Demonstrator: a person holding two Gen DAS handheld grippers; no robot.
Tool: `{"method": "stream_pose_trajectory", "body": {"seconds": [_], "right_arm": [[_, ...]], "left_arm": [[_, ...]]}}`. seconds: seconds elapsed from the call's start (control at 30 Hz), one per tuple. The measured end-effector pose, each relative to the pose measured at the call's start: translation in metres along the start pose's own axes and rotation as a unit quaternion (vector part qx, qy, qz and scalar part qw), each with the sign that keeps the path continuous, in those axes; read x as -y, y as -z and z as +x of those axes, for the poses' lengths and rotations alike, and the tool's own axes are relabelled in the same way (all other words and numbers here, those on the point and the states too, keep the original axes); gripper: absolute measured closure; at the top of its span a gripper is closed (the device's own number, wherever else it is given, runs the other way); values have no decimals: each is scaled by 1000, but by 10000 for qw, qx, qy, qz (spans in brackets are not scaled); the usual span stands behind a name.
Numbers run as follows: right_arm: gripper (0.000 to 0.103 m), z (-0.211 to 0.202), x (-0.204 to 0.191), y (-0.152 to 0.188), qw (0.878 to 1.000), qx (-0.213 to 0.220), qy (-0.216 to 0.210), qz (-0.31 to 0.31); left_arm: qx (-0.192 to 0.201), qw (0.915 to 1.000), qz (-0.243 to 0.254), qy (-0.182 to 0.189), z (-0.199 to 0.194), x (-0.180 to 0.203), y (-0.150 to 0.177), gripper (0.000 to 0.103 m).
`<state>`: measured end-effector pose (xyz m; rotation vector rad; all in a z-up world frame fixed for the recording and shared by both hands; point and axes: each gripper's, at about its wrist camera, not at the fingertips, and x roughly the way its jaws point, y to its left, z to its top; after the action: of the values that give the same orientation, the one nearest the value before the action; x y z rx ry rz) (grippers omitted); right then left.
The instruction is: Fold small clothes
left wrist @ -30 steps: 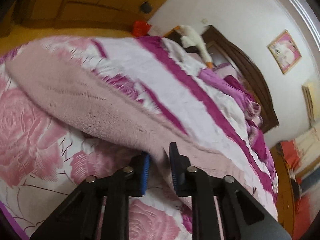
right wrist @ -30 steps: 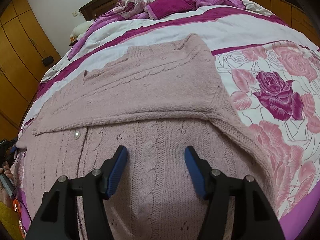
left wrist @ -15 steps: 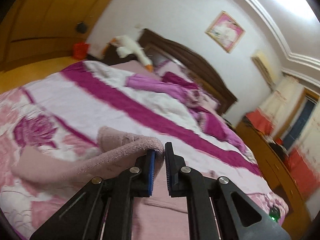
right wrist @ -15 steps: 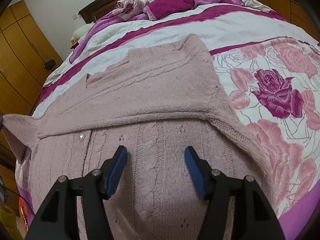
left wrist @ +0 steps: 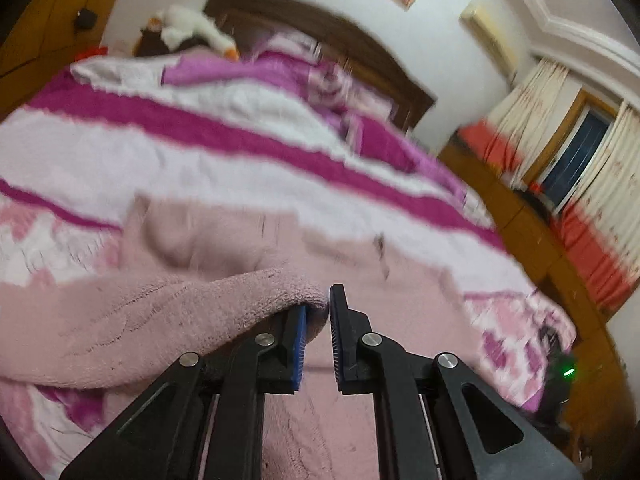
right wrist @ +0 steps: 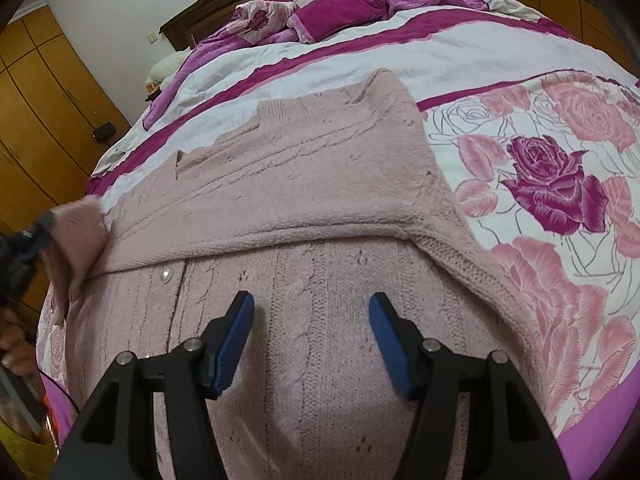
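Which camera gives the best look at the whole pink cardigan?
The right wrist view: the cardigan lies spread on the bed, one sleeve folded across it. The left wrist view is blurred and shows only the sleeve pinched in the left gripper.

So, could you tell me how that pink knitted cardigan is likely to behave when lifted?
Probably floppy: the sleeve pinched in the left gripper sags. The cardigan looks thick and fuzzy, so likely grippy, unlikely to slip.

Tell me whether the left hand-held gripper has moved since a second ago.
Yes. The left hand-held gripper, shut on the pink cardigan's sleeve, has carried it from the bed edge up and inward toward the cardigan's body.
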<state>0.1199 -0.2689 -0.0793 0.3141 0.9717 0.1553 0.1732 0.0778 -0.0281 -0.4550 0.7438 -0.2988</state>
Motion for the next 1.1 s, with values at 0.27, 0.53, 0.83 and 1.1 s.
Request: {"method": "stream_pose_trajectory", "body": {"seconds": [0.27, 0.53, 0.83, 1.1], "right_arm": [[40, -1, 0, 0, 10000, -14, 1, -40], [40, -13, -14, -4, 9999, 78, 24, -122], [40, -40, -75, -13, 9963, 249, -299, -769], [40, -45, -157, -15, 9868, 211, -733, -1426]], "left_arm": [[-945, 9944, -22, -483, 30, -4, 33, 103], [-677, 9910, 338, -1106, -23, 1, 28, 103], [-729, 9806, -37, -1818, -90, -35, 21, 103], [-699, 9710, -359, -2256, -127, -84, 34, 103]]}}
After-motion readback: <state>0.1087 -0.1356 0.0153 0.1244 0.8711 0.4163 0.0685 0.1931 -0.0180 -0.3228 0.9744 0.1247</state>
